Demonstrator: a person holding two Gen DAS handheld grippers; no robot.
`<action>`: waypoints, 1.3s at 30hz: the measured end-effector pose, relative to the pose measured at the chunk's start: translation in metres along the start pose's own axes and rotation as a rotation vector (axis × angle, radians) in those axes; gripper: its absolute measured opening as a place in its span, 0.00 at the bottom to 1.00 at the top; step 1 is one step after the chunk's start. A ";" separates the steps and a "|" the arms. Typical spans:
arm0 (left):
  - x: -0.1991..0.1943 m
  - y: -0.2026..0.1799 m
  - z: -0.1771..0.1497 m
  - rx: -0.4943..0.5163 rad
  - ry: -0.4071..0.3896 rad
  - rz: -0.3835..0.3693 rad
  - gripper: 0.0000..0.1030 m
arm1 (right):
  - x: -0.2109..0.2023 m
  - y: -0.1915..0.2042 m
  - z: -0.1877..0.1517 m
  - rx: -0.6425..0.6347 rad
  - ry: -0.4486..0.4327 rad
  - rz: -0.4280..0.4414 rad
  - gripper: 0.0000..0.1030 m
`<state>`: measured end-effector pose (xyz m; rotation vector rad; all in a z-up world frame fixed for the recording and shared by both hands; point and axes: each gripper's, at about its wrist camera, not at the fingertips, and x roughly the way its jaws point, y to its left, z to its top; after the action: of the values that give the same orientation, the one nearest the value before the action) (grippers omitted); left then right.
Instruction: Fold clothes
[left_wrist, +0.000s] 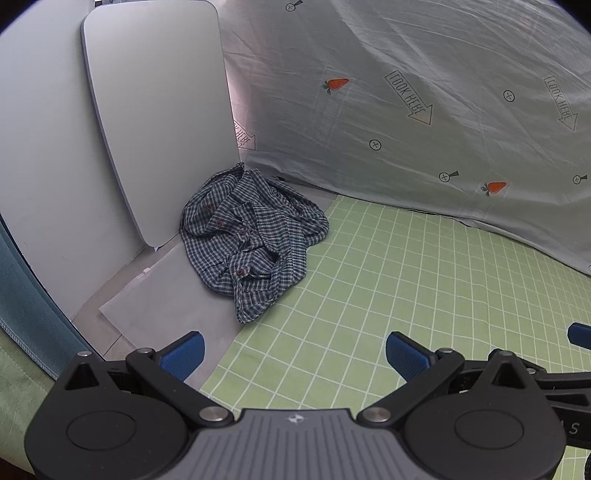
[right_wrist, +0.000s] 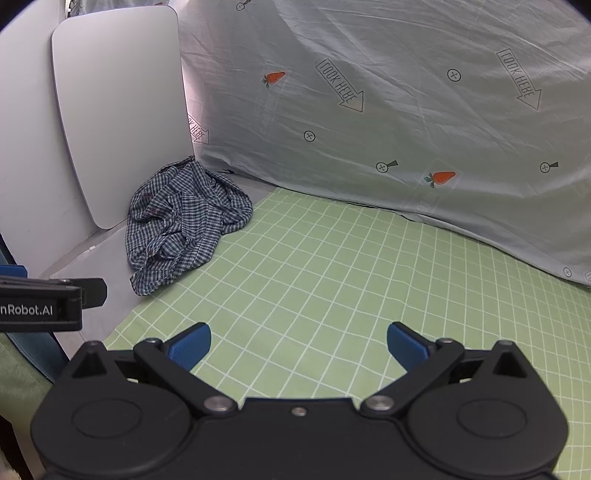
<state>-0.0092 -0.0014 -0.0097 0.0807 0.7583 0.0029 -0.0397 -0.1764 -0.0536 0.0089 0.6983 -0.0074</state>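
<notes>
Both tongs, left (left_wrist: 295, 354) and right (right_wrist: 299, 345), gape wide, empty; crumpled shirt (left_wrist: 251, 240) hides its sleeves, far corner.

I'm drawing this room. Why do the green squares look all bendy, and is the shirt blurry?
Left wrist view: the fisheye lens curves the green checked cloth; the plaid shirt looks sharp. Right wrist view: same bending, shirt slightly softer.

Both wrist views low, side by side, facing shirt (left_wrist: 251, 236) corner, sharing mat (right_wrist: 332, 277)

Green grid cloth (left_wrist: 406, 280), carrot-print sheet (left_wrist: 406, 74) behind, white panels (left_wrist: 155, 122) left.
</notes>
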 end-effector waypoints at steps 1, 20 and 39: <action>0.000 0.000 0.000 0.000 0.000 0.001 1.00 | 0.000 0.000 0.000 0.000 0.000 0.000 1.00; -0.003 0.001 -0.004 0.003 -0.008 -0.007 1.00 | -0.004 0.000 -0.004 -0.003 -0.009 -0.006 1.00; 0.001 -0.004 -0.005 0.029 0.002 -0.012 1.00 | -0.003 -0.003 -0.005 0.018 -0.005 -0.016 1.00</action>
<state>-0.0114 -0.0050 -0.0143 0.1038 0.7609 -0.0197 -0.0452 -0.1795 -0.0552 0.0205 0.6934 -0.0288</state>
